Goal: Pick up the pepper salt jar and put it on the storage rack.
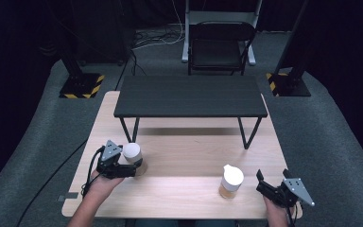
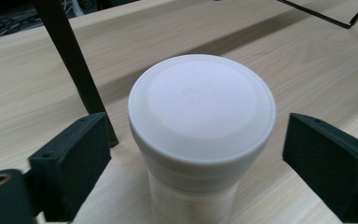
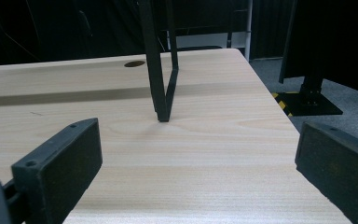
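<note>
The left gripper (image 1: 131, 166) is reaching around a white-lidded cup (image 1: 133, 158) standing upright on the wooden bench (image 1: 189, 146), near its left edge and just in front of the left leg of a black shelf stand (image 1: 190, 97). In the left gripper view the cup (image 2: 200, 135) is sitting between the two black pads (image 2: 72, 163), with a gap showing on each side, so the pads are bracketing it without pinching it. The right gripper (image 1: 268, 187) is resting near the bench's front right corner, spread wide with nothing between its pads (image 3: 60, 172). A second cup with a spouted white lid (image 1: 230, 182) is standing just to its left, apart from it.
</note>
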